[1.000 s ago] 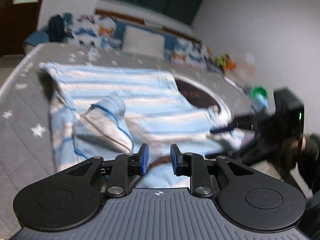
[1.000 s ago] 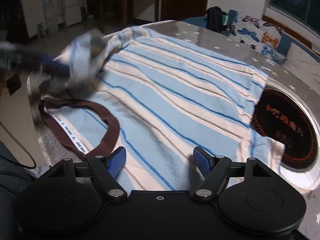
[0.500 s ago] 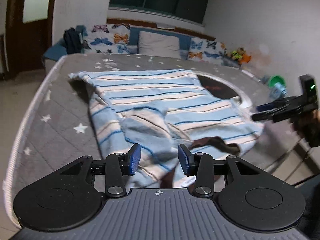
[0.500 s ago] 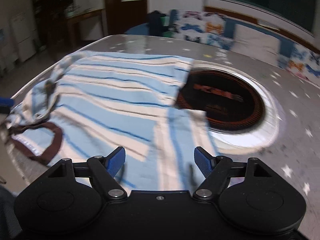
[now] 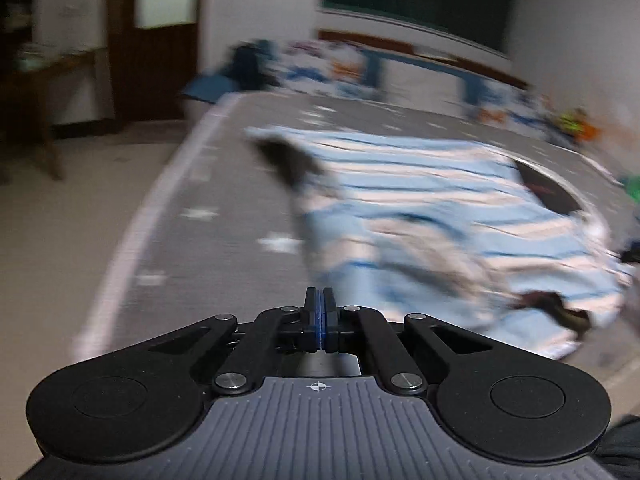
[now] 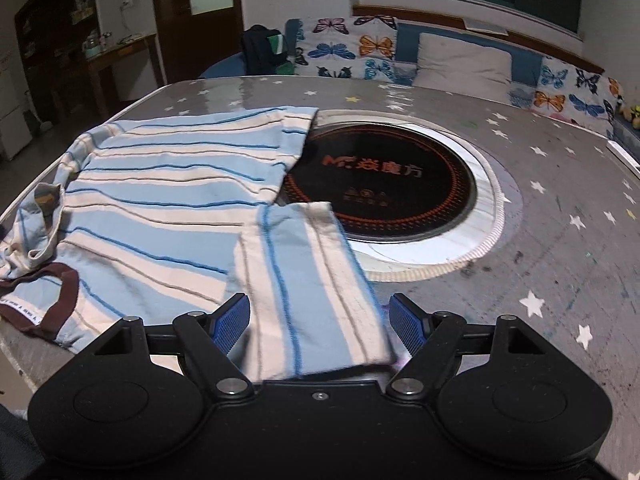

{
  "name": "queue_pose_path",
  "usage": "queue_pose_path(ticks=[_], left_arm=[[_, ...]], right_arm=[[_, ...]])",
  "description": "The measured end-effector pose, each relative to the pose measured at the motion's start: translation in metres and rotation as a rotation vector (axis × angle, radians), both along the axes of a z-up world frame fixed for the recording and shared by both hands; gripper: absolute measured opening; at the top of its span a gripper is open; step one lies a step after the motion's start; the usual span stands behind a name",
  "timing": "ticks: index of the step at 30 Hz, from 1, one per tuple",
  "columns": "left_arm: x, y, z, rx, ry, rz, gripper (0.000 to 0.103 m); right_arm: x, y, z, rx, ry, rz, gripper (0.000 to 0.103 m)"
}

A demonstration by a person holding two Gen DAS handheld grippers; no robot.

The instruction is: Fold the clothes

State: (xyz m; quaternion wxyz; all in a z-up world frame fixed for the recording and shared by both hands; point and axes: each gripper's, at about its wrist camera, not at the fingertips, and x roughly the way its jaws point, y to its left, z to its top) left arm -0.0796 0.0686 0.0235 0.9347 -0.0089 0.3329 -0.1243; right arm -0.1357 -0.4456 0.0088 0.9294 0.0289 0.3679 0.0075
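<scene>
A light-blue and cream striped T-shirt with a brown collar lies spread on the grey star-print table. One sleeve stretches toward me, lying between the wide-apart fingers of my right gripper, which is open. In the left wrist view, blurred by motion, the shirt lies to the right, its other sleeve crumpled on top. My left gripper is shut with nothing between its pads, over bare table left of the shirt.
A round black induction plate with orange lettering is set in the table, partly under the shirt's hem. Butterfly-print cushions and a pillow line the bench behind. The table's left edge drops to the floor.
My left gripper has shut and swung left, away from the shirt. My right gripper has moved right, so the sleeve now lies between its open fingers.
</scene>
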Motion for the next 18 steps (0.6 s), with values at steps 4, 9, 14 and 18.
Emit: queue_pose_path(ticks=[4,9,14,18], left_arm=[[-0.009,-0.008,0.011,-0.050,-0.026,-0.116,0.007],[-0.006,-0.042,0.013,-0.056,-0.034,-0.230,0.045],[0.005,-0.073,0.003,-0.041,-0.013,-0.304,0.051],[0.014,-0.088,-0.010,0.009,0.012,-0.309,0.015]], right_arm=[[-0.001,-0.008,-0.005,0.025,0.015,-0.030,0.079],[-0.006,-0.016,-0.009,0.050,0.030,-0.055,0.079],[-0.010,-0.022,-0.013,0.081,0.035,-0.069,0.079],[-0.010,-0.025,-0.018,0.104,0.042,-0.081,0.079]])
